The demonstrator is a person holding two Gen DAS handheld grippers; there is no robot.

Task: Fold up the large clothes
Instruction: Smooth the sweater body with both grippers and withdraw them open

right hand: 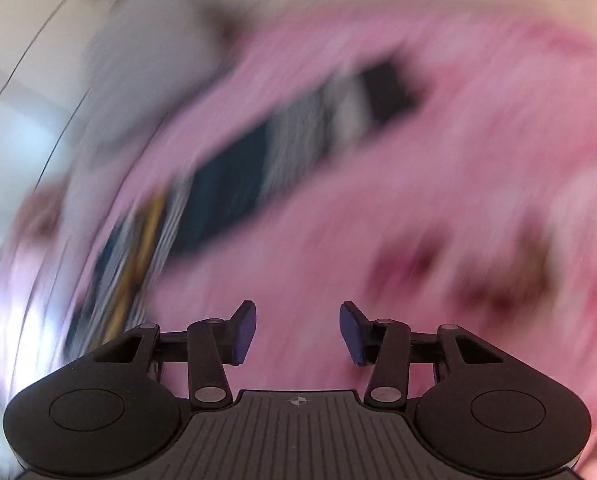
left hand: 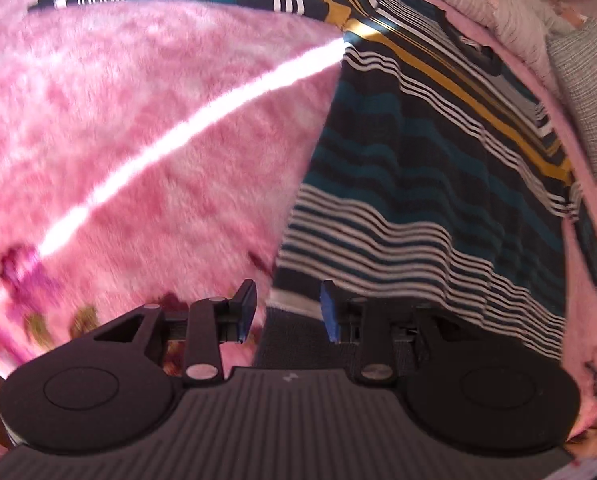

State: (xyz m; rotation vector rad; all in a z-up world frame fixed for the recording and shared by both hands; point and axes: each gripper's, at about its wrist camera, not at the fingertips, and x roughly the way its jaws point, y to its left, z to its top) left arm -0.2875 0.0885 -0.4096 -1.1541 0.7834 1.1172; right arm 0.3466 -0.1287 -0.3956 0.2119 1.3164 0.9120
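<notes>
While the right gripper (right hand: 297,330) gapes over blurred pink, the left gripper (left hand: 288,310) — jaws apart — shows the striped garment's (left hand: 418,168) hem.

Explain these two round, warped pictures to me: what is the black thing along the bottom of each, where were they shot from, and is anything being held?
No robot arm here: a person holds a two-finger gripper in each hand, and a fisheye camera on each looks forward along its fingers. The black shape at the bottom is the gripper itself.

The left wrist view shows the left gripper above a fluffy pink blanket. A striped garment, in navy, teal, white and mustard, lies spread on it. The garment's hem lies between the blue pads, but they do not press on it, so nothing is held.

The right wrist view is badly blurred. The right gripper stands open and empty over the same blanket, with the garment a dark smear further off.
</notes>
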